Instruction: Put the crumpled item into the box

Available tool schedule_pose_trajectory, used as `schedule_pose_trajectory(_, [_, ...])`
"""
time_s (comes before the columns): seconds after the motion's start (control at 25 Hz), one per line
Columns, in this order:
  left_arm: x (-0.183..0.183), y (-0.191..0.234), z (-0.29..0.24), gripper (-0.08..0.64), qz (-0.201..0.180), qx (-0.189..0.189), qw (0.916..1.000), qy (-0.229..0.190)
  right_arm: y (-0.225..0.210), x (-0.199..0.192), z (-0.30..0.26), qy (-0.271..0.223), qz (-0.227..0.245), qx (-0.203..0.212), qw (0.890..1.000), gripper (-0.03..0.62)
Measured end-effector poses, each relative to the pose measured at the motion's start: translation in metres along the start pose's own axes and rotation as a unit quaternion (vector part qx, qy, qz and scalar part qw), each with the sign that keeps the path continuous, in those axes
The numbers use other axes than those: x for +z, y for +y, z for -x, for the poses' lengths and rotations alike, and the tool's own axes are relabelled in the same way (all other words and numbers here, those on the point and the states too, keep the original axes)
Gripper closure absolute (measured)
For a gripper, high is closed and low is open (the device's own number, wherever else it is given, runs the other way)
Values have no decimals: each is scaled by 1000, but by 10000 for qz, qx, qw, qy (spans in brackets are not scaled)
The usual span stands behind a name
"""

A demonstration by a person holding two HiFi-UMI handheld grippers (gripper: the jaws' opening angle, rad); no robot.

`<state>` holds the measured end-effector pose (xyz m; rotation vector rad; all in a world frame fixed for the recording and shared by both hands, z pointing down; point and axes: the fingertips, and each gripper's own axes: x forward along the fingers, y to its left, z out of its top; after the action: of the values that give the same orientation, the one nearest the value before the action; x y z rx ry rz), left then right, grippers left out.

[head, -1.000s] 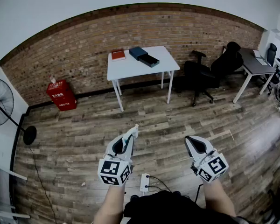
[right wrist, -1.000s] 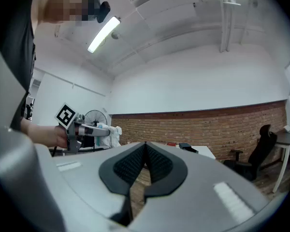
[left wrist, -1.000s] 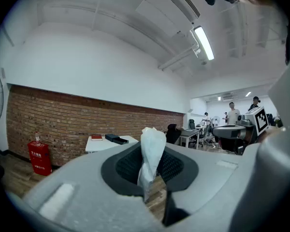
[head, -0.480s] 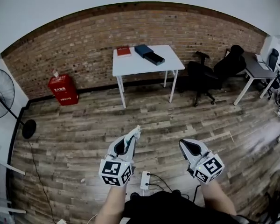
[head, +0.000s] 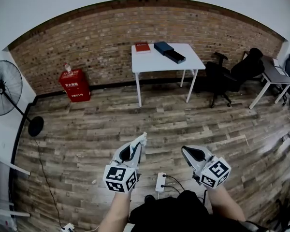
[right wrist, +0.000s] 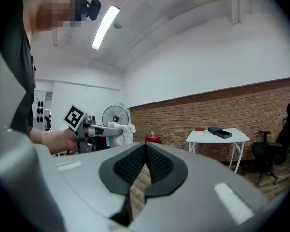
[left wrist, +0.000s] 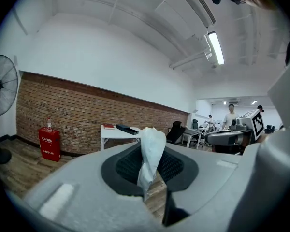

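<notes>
Pickup done: crumpled tissue (left wrist: 150, 151) pinched in left tool (head: 138, 145), above wooden floor (head: 87, 129). Right tool (right wrist: 145, 164) clenched, empty. Remaining: carry to open dark box (head: 176, 57) on white surface (head: 154, 65), well apart; drop in.

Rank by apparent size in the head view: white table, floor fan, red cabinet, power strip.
1. white table
2. floor fan, stand included
3. red cabinet
4. power strip, smallest even though it lies nearest the camera
</notes>
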<state>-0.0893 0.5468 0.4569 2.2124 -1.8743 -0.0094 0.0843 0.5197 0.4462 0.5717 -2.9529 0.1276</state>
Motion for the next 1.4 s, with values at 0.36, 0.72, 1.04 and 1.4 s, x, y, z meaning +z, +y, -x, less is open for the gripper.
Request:
schedule_pose_trajectory(0.36, [-5,19,-21,493,151,-336,9993,42,4,-17,-16,326,-219,-160,9991,592])
schedule_pose_trajectory(0.72, [-1,-2,-84,492,14,-493,9983,325,-69,-33,-17,327,-645,-310,9969,592])
schedule_pose_trajectory(1.04, [13,-30,-185,492,-148,-574,9963,620,-162,-22,-31,186,-698,-111,9973,592])
schedule_pose_trajectory(1.4, [46,-82,-308,492,-459,-614,9944,733,-298,-3,13,-88,-989,-362,9944,592])
